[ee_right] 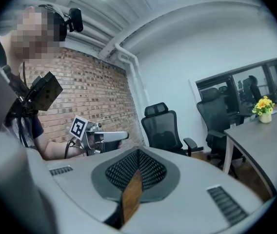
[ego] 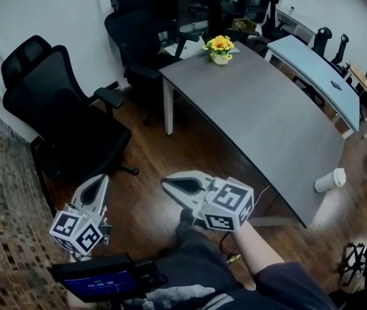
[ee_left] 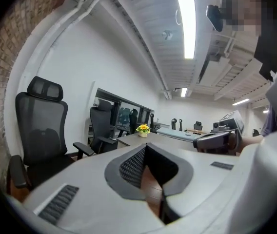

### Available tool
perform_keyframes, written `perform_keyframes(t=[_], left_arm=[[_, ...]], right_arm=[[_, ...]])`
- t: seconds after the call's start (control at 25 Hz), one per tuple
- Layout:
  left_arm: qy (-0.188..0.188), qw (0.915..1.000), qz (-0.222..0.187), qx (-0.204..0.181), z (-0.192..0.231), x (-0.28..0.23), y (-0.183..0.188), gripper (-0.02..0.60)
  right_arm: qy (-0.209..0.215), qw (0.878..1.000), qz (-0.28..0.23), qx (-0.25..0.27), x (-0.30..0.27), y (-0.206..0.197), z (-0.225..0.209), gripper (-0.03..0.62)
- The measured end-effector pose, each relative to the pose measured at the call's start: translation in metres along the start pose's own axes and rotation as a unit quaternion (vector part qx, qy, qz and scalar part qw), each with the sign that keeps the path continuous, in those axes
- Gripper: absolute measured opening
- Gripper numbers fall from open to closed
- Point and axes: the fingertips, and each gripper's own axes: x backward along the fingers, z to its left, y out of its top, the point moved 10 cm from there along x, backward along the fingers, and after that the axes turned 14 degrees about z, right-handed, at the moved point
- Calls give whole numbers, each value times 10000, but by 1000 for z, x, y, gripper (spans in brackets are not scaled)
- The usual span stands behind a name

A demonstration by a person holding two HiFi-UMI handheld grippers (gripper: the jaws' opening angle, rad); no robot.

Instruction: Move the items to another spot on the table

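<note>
So from where I'm standing, the person has both tools out in front of them over the wooden floor (ego: pixel 151 154), well short of the grey surface (ego: pixel 261 115). The left tool (ego: pixel 99 183) has its jaws pressed together with nothing in them; all that shows through the thin slit between the pads is a strip of floor. Same deal with the right tool (ego: pixel 169 186): jaws together, empty, just floor showing in the crack. They sit near each other at about the same height, the right one a bit closer to the surface, and each one shows up in the other's camera. As for the stuff to move, there's a little white pot of yellow flowers (ego: pixel 220 49) at the far corner of the surface, and a white lidded paper cup (ego: pixel 329 180) right at the right-hand edge, down toward the near corner. The two are well apart, pretty much the whole length of the surface between them. Neither tool is anywhere near either one. A black mesh office chair (ego: pixel 54 108) stands off to the left by the brick wall (ego: pixel 2 225), another black chair (ego: pixel 138 37) is parked near the flower corner, and a pale blue table (ego: pixel 319 70) runs beside the surface's far right side.
</note>
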Motion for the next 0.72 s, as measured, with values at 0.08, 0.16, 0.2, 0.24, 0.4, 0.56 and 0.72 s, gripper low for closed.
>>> perform_keyframes(t=[0.08, 0.16, 0.2, 0.24, 0.4, 0.56, 0.72], left_arm=[[113, 9998, 158, -46, 12, -18, 8, 23], [293, 9989, 340, -95, 23, -39, 18, 23], [401, 9982, 432, -129, 27, -52, 24, 23], [498, 9973, 523, -169, 30, -67, 30, 23], [348, 9973, 634, -121, 28, -127, 59, 23], [246, 9978, 502, -370, 22, -186, 92, 25], [-32, 9985, 456, -313, 22, -228, 116, 24]], right_arm=[[200, 9992, -217, -280, -9, -1, -26, -17], [449, 9957, -544, -604, -17, 0, -54, -17], [449, 9951, -643, -603, -19, 2, -69, -17], [344, 9961, -653, -473, -19, 6, -83, -17], [311, 9973, -565, -345, -15, 18, -136, -17], [442, 9932, -840, -681, 4, 27, -197, -17], [384, 9886, -1192, -835, 26, 43, -235, -17]])
